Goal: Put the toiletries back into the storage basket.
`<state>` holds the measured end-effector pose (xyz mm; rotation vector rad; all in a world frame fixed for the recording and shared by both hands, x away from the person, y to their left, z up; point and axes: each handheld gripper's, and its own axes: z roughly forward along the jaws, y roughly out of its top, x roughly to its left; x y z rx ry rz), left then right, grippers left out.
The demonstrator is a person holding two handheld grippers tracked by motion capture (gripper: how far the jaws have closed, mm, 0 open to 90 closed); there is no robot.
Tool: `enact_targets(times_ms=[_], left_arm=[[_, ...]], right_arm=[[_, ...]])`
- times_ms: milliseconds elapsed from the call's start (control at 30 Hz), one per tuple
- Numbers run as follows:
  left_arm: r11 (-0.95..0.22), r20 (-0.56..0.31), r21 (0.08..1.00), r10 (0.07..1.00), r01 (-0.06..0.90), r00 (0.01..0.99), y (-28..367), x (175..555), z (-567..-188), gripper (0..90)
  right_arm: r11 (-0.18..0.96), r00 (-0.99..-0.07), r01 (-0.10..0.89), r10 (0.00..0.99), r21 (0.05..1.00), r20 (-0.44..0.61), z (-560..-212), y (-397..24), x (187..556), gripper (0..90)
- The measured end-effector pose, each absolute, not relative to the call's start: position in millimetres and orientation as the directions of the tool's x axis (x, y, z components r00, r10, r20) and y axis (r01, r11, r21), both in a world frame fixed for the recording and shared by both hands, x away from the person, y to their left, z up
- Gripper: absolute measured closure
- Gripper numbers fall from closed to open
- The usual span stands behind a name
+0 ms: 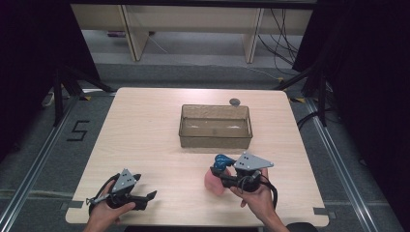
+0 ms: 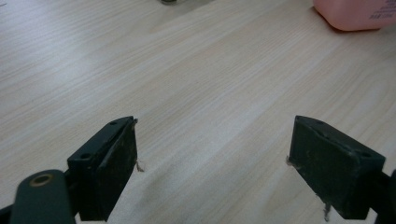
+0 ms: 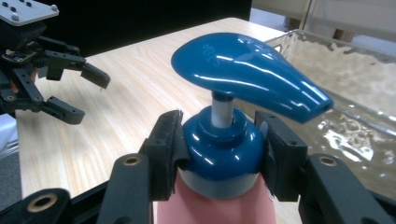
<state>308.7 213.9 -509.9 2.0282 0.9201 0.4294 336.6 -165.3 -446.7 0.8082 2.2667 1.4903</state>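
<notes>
A pink pump bottle [image 1: 214, 181] with a blue pump head [image 3: 247, 74] stands near the table's front, right of centre. My right gripper [image 1: 231, 178] is shut on the bottle's blue collar [image 3: 219, 144], one jaw on each side. The bottle's pink base [image 2: 357, 13] shows at the top right of the left gripper view. My left gripper [image 1: 147, 199] rests low at the front left of the table, open, with bare wood between its pads [image 2: 114, 163]. It appears again in the right gripper view as the left gripper [image 3: 86, 93], open.
A clear rectangular bin [image 1: 215, 126] sits at the table's middle, just beyond the bottle; its wall [image 3: 345, 79] is close to the pump spout. A small dark round object [image 1: 235, 101] lies behind the bin. The wooden table [image 1: 145, 130] ends near my hands.
</notes>
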Motion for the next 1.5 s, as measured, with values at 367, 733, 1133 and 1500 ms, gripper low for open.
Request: enact_targets(times_ms=[367, 733, 1133, 1500], left_arm=[[-0.390, -0.017, 0.808, 0.734, 0.442, 0.679, 217, 310, -509, 14.9], [-0.397, -0.010, 0.806, 0.733, 0.440, 0.680, 217, 310, -509, 14.9], [-0.399, -0.011, 0.806, 0.730, 0.438, 0.684, 217, 310, -509, 14.9], [-0.370, -0.031, 0.814, 0.742, 0.448, 0.670, 215, 309, -510, 14.9]], right_arm=[[0.288, -0.778, 0.234, 0.629, 0.929, 0.001, -425, -168, 348, 53.6], [0.253, -0.748, 0.247, 0.663, 0.935, 0.018, -401, -171, 371, 53.7], [0.232, -0.744, 0.259, 0.666, 0.937, 0.041, -377, -169, 387, 53.7], [0.237, -0.716, 0.221, 0.698, 0.946, -0.008, -360, -173, 403, 53.7]])
